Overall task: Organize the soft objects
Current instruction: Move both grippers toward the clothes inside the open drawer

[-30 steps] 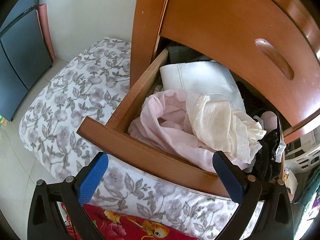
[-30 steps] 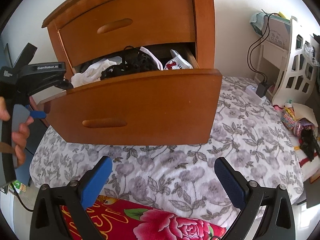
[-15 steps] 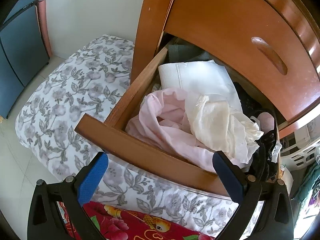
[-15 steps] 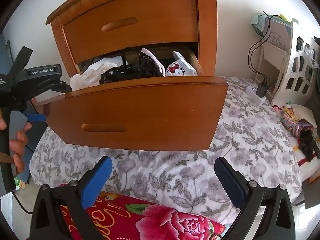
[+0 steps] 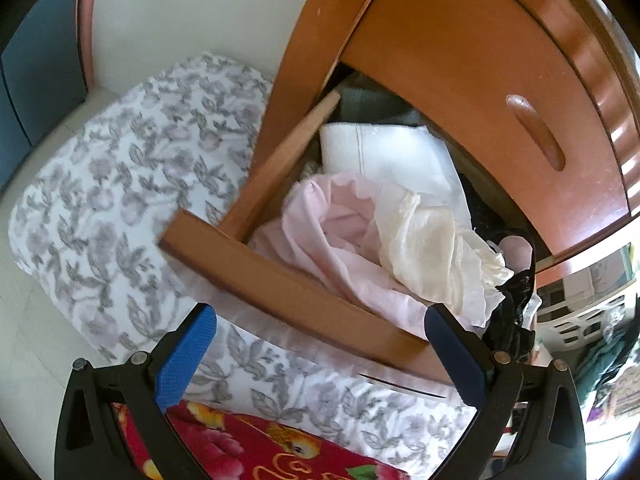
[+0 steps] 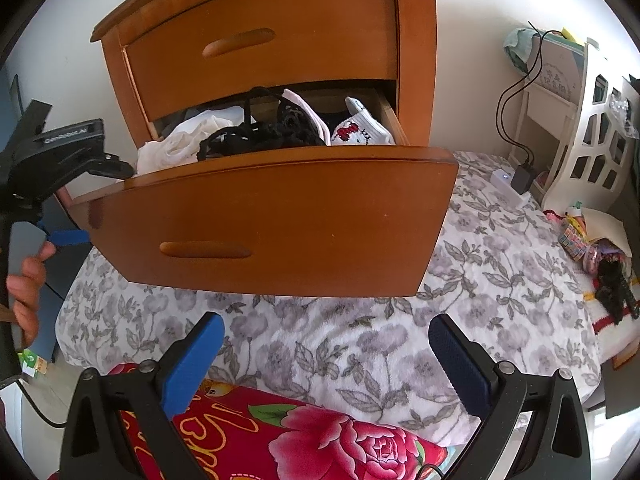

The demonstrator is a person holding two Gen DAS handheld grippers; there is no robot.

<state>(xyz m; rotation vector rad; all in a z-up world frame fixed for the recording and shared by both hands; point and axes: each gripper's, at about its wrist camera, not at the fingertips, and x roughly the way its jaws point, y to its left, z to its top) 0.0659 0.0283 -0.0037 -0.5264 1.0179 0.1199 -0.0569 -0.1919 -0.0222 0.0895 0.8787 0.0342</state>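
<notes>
Your left tool (image 5: 320,354) is released, its blue pads spread wide in front of the pulled-out wooden drawer (image 5: 288,292), gripping nothing. The pale pink crumpled garment (image 5: 320,232) lies inside that drawer under a cream lace cloth (image 5: 436,252). Your right tool (image 6: 326,364) also gapes empty above the grey floral bedspread (image 6: 480,280).

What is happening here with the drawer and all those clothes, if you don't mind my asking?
A person holds a pair of tongs in each hand in front of a wooden dresser whose lower drawer is pulled out over a floral bedspread. The drawer is stuffed with loose clothes: a pink garment, a cream one, black lace and a white sock. Both the left tongs and right tongs are open and empty, holding nothing yet.
</notes>
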